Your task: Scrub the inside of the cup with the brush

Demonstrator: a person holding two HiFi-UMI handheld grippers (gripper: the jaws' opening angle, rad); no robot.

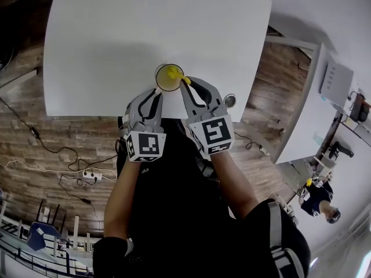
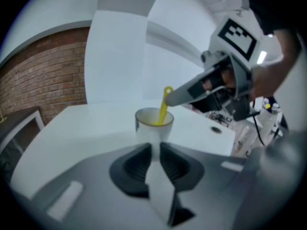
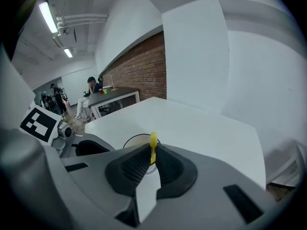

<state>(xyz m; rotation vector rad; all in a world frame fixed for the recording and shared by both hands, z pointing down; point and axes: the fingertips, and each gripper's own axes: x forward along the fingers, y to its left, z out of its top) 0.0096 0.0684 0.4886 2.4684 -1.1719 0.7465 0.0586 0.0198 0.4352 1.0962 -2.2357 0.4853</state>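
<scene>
Head view: round white cup (image 1: 168, 77) stands upright, mouth up, on a smooth white table (image 1: 116, 39), and its inside looks yellow. Yellow brush (image 1: 173, 72) leans in the cup, its handle slanting out to the cup's right into the right gripper (image 1: 186, 83). The left gripper (image 1: 155, 95) meets the cup's near side.

Left gripper view: ribbed black jaws clench the cup's wall.

Right gripper view: jaws clamp the thin brush handle just above the cup's rim.
</scene>
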